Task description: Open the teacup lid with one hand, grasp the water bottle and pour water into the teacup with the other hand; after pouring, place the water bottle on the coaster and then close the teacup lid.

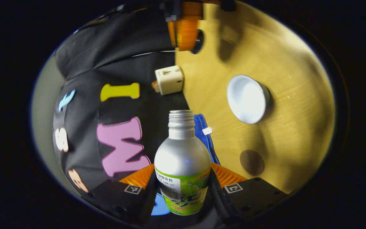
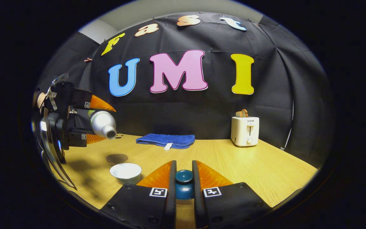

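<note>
My left gripper (image 1: 183,173) is shut on a silver water bottle (image 1: 182,152) with a green label and an uncapped neck. In the right gripper view the left gripper (image 2: 102,124) holds that bottle (image 2: 102,122) tipped on its side, mouth toward the right, above the table. The white teacup (image 2: 125,171) stands open below and in front of the mouth, and I see it as a white bowl shape (image 1: 246,98) in the left gripper view. My right gripper (image 2: 184,168) is shut on the dark blue lid (image 2: 184,183). A round brown coaster (image 2: 117,158) lies behind the cup.
A folded blue towel (image 2: 165,140) lies at the back of the wooden table (image 2: 233,162). A white toaster (image 2: 245,130) with bread in it stands at the back right. The black cloth wall runs close behind both.
</note>
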Demonstrator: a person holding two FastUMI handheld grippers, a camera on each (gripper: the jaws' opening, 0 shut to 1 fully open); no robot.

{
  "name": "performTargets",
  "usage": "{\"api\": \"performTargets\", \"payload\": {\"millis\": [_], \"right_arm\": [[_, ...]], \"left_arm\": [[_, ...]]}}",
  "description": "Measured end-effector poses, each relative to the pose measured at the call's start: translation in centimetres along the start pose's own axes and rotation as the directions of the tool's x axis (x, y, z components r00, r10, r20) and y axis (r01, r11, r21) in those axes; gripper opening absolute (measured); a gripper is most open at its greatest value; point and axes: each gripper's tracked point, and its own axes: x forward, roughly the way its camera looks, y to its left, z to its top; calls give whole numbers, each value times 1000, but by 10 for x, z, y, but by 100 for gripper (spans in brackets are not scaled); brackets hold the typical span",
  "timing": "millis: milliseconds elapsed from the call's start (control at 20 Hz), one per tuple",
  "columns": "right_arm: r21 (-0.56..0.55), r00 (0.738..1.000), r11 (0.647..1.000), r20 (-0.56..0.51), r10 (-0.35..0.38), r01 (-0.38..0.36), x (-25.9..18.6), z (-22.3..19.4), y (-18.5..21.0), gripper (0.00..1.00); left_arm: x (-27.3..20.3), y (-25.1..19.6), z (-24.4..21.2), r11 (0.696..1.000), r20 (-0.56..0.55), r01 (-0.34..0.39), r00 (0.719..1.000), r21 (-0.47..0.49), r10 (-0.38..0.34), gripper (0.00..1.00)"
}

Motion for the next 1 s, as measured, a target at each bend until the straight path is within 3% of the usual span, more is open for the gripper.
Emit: {"api": "performTargets", "payload": {"millis": [100, 150, 200, 250, 350, 500, 600, 750, 800, 850, 900, 1000], "right_arm": [[0, 1000, 1000, 0, 0, 0, 0, 0, 0, 27], [0, 1000, 1000, -1, -1, 1, 0, 0, 0, 27], [0, 1000, 1000, -1, 0, 0, 0, 0, 0, 27], [0, 1000, 1000, -1, 0, 0, 0, 0, 0, 27], [0, 1000, 1000, -1, 0, 0, 0, 0, 0, 27], [0, 1000, 1000, -1, 0, 0, 0, 0, 0, 26], [0, 1000, 1000, -1, 0, 0, 0, 0, 0, 26], [0, 1000, 1000, -1, 1, -1, 0, 0, 0, 27], [0, 1000, 1000, -1, 1, -1, 0, 0, 0, 27], [0, 1000, 1000, -1, 1, -1, 0, 0, 0, 27], [0, 1000, 1000, 0, 1, -1, 0, 0, 0, 27], [0, 1000, 1000, 0, 0, 0, 0, 0, 0, 27]], "left_arm": [[-8, 17, -11, 965, -34, -78, 997, -249, 72, 78], [-17, 25, -18, 923, -55, -117, 993, -366, 104, 78], [-24, 29, -24, 861, -73, -142, 990, -488, 122, 78], [-31, 29, -29, 783, -94, -159, 987, -601, 129, 78], [-34, 32, -39, 593, -110, -175, 983, -786, 145, 78], [-17, 39, -48, 291, -107, -149, 982, -945, 156, 78], [-8, 29, -69, 146, -139, -162, 978, -976, 156, 78], [23, 3, -75, -52, -110, -104, 986, -993, 124, 78], [33, -5, -80, -99, -110, -99, 987, -990, 113, 78], [41, -12, -87, -125, -124, -110, 986, -986, 110, 78], [49, -17, -97, -137, -153, -138, 982, -981, 110, 79], [62, -24, -104, -133, -171, -156, 979, -979, 111, 80]]}}
